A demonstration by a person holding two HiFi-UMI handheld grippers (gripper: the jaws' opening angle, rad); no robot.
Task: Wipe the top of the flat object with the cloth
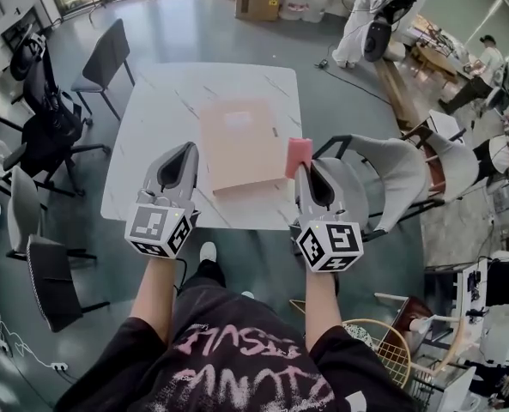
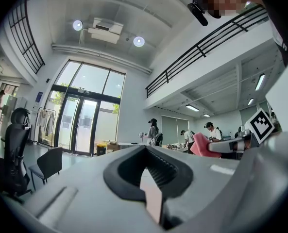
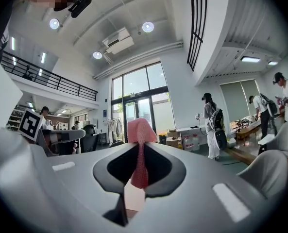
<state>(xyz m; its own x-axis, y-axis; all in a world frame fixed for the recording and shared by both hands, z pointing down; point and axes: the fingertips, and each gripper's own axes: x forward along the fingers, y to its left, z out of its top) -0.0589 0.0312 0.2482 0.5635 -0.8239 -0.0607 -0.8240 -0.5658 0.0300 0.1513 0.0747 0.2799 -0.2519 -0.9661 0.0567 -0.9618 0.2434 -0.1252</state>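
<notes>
Cloth (image 3: 140, 130), pink, sits pinched between the jaws of the right gripper (image 1: 302, 170). Most of it sticks out past the tips, so the hold is on a thin fold only. Left gripper (image 1: 178, 163) has its jaws together with nothing between them and hovers over the near table edge. Flat object (image 1: 237, 144), a tan board or folder, lies on the white table (image 1: 160, 110), just far of both grippers, its right edge nearest the cloth. Neither gripper touches it, so the wipe looks not yet begun. To do it well, tip the right gripper down so the loose cloth, not the jaw tips, meets the top. Press lightly and sweep near to far in overlapping passes. The left gripper could pin the near left corner, since a light flat thing on smooth stone probably slides. Risk: cloth dragging out of the jaws.
</notes>
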